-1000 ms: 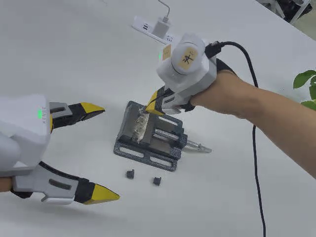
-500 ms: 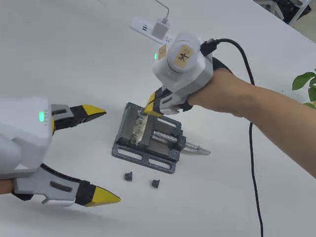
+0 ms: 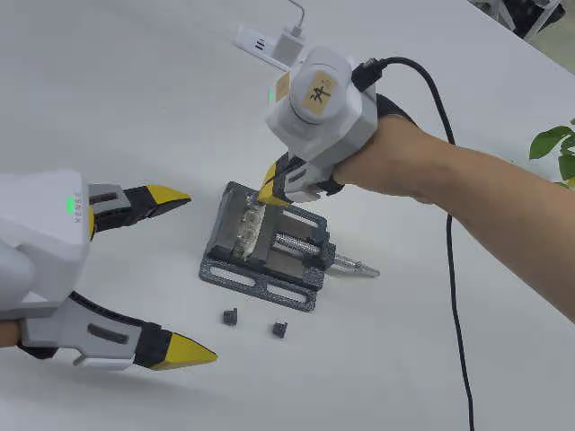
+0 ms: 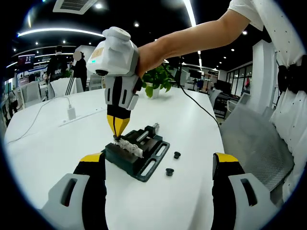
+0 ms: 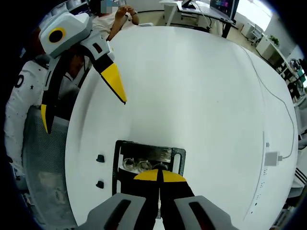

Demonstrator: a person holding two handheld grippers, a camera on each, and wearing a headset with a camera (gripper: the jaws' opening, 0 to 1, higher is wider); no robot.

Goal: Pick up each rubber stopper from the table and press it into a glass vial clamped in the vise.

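Pressing right gripper (image 3: 270,192), fingers (image 5: 148,176) together, onto clear glass vials (image 3: 244,228) in grey vise (image 3: 259,278); small black rubber stoppers (image 3: 230,316) nearer left gripper (image 3: 199,274), fingers apart.

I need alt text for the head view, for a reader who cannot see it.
The right gripper, shut, points its tips down at the glass vials clamped in a vise on a white table. The left gripper is open at the left; two rubber stoppers lie near the vise.
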